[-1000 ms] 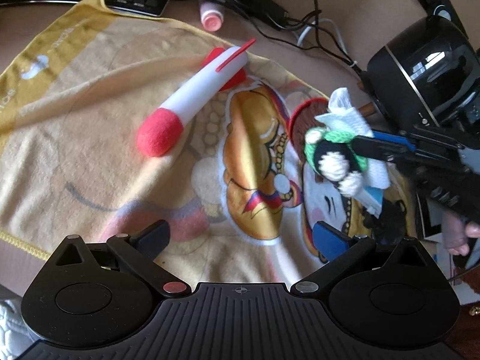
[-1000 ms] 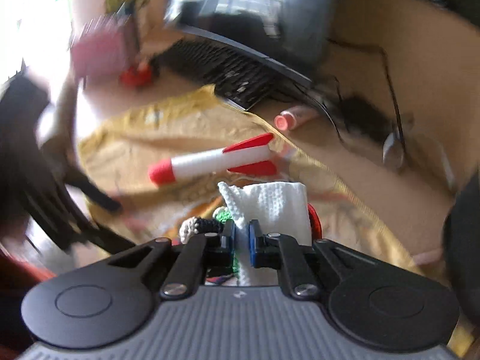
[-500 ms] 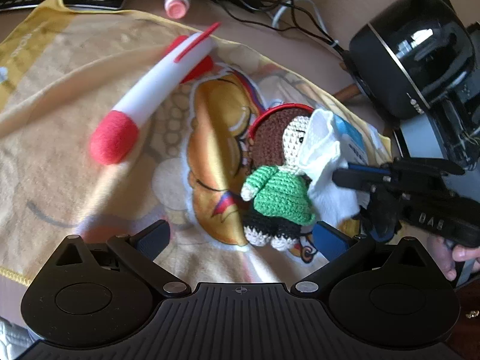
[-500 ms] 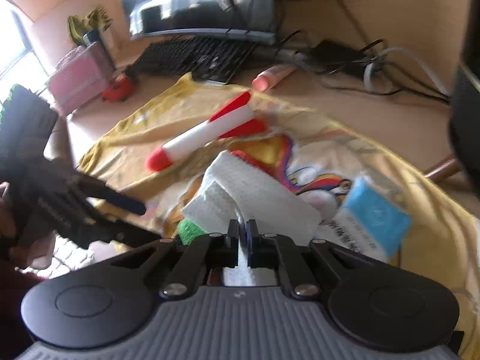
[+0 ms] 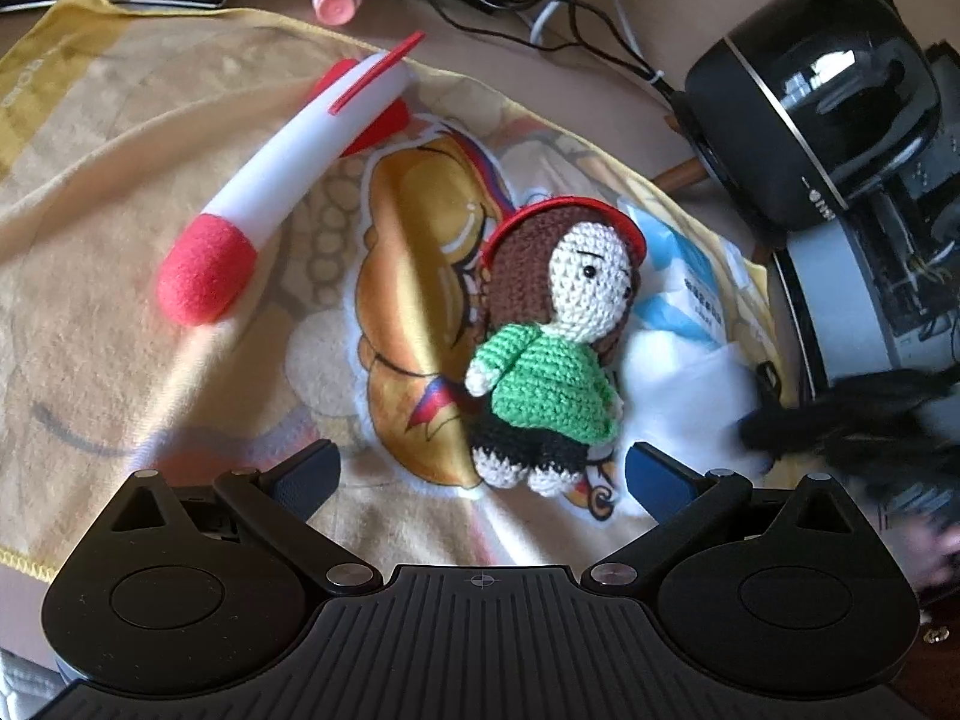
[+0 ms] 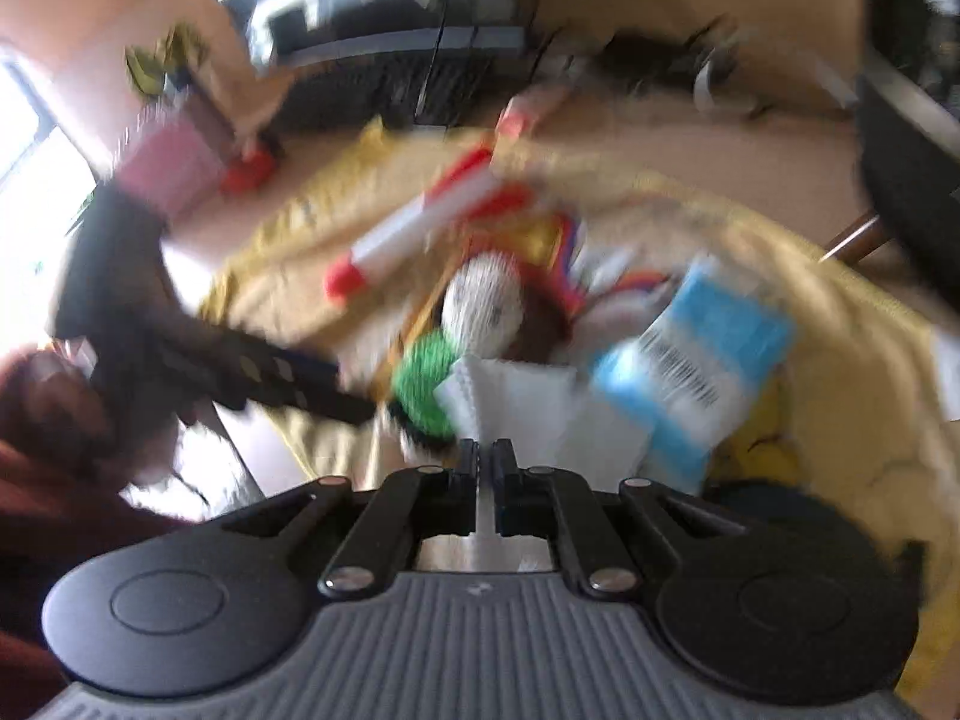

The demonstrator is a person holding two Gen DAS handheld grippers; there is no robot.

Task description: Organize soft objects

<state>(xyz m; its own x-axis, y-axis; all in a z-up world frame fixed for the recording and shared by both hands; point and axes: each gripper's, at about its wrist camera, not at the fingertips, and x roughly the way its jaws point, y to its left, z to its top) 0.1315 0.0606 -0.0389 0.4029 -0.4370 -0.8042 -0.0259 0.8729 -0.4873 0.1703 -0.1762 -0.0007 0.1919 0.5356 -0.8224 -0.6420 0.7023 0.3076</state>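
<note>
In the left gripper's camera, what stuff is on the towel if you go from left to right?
Foam rocket → crochet doll → white tissue, with the blue tissue pack above it.

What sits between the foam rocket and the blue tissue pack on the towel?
The crocheted doll, lying face-up, between the foam rocket and the blue tissue pack; clearest in the left wrist view.

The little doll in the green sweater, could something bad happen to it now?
Maybe. The right claw is pinched shut on the white tissue, which lies against the doll; pulling could drag the doll or tear the tissue. The right view is blurred, so that claw seems to be moving fast and might knock the blue tissue pack. The left claw is open, holding nothing.
</note>
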